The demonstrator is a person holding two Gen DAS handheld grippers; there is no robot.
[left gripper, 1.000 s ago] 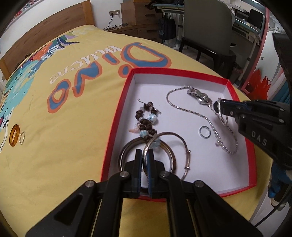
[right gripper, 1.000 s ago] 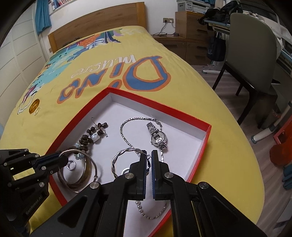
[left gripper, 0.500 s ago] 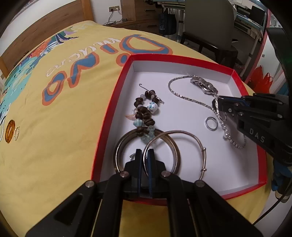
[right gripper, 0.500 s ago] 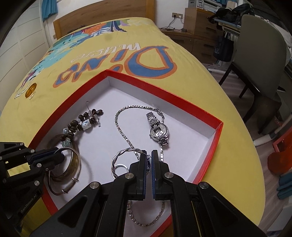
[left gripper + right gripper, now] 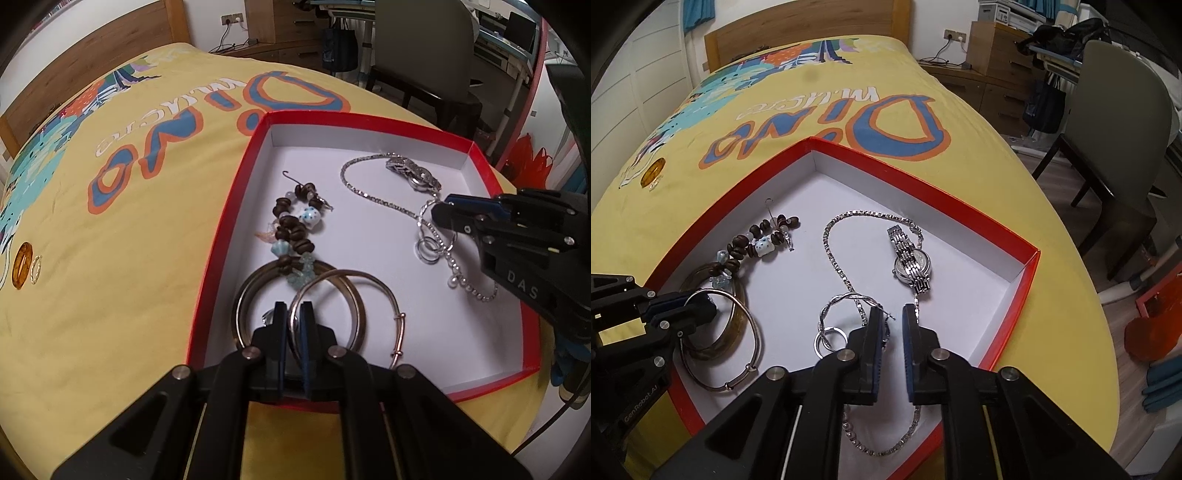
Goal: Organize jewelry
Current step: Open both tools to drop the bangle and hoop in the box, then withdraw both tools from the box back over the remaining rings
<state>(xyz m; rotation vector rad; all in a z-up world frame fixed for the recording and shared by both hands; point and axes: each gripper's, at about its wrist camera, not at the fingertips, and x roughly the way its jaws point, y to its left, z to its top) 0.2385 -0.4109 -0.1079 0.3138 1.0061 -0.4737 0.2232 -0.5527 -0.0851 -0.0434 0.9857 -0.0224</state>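
Amber ring [image 5: 21,265]: lies on the yellow bedspread [image 5: 129,258], well to the left of the red box [image 5: 221,236], with a thin silver ring [image 5: 36,269] just beside it. Both are outside the box and, by my reading, are yours to collect later.

Beaded bracelet [image 5: 293,230]: inside the box near its left wall, its lower end draped over the wide dark bangle [image 5: 255,291].

Thin silver bangle [image 5: 369,291]: inside the box at the near left, overlapping the dark bangle. Your left gripper [image 5: 290,319] has this bangle's wire between its fingers; the jaws are opening, and a slim gap shows on either side of the wire, so you are letting it go, not gripping it.

Box-link chain [image 5: 834,254]: loops across the middle of the box toward the watch [image 5: 910,264], which lies nearer the far right wall.

Twisted silver bracelet [image 5: 846,301]: right of centre in the box, with a small silver ring [image 5: 833,338] touching its near end. Your right gripper [image 5: 894,321] sits over its end; its jaws are opening too, with a clear gap and nothing pinched.

Step in hand: both pieces look placed, and you are releasing them.

Next move: I judge you should spread both claws fully and lift straight up so no wire or chain snags, then reach left of the box for the two rings on the bedspread. They are small and flat, so expect to need a low, careful pinch.
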